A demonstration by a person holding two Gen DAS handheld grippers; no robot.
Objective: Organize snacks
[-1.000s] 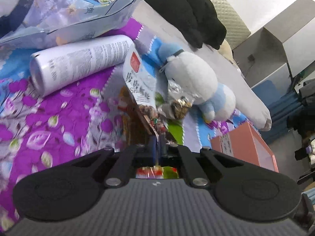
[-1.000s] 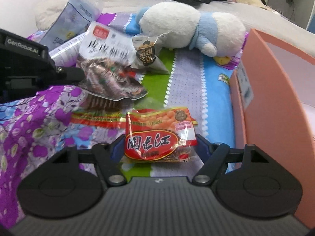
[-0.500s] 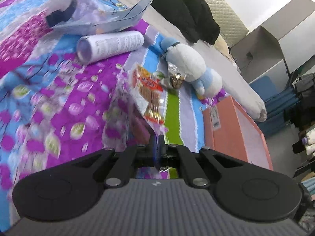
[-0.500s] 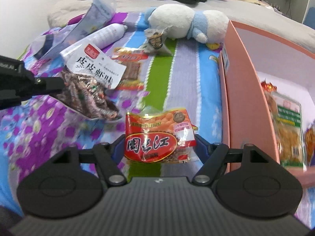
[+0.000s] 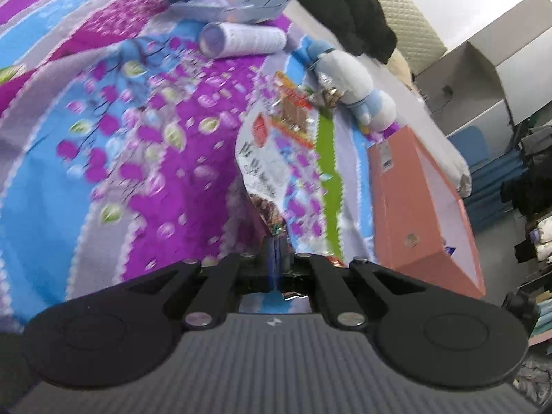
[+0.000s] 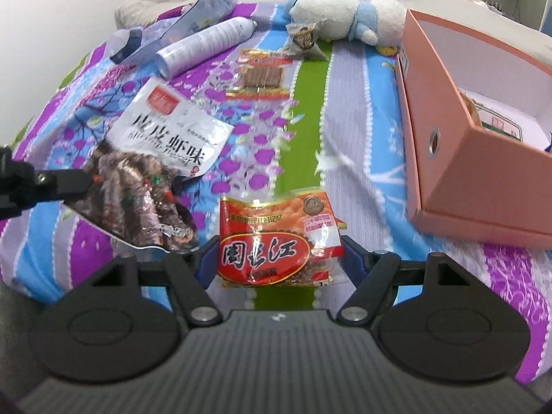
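Note:
My left gripper is shut on the edge of a clear snack bag with a white label and holds it above the bedspread; the bag and the left gripper's fingers also show in the right wrist view. My right gripper is shut on a red peanut packet, held above the bed. A salmon-pink box stands open to the right with snack packs inside; it also shows in the left wrist view.
On the patterned bedspread lie a flat packet of brown sticks, a small foil pouch, a white spray can, a pale blue pouch and a white-and-blue plush toy. Dark clothes lie at the bed's far end.
Both grippers have pulled back and up from the bed with their packets. The plush toy and can look farther off, and the box's near end has come into view.

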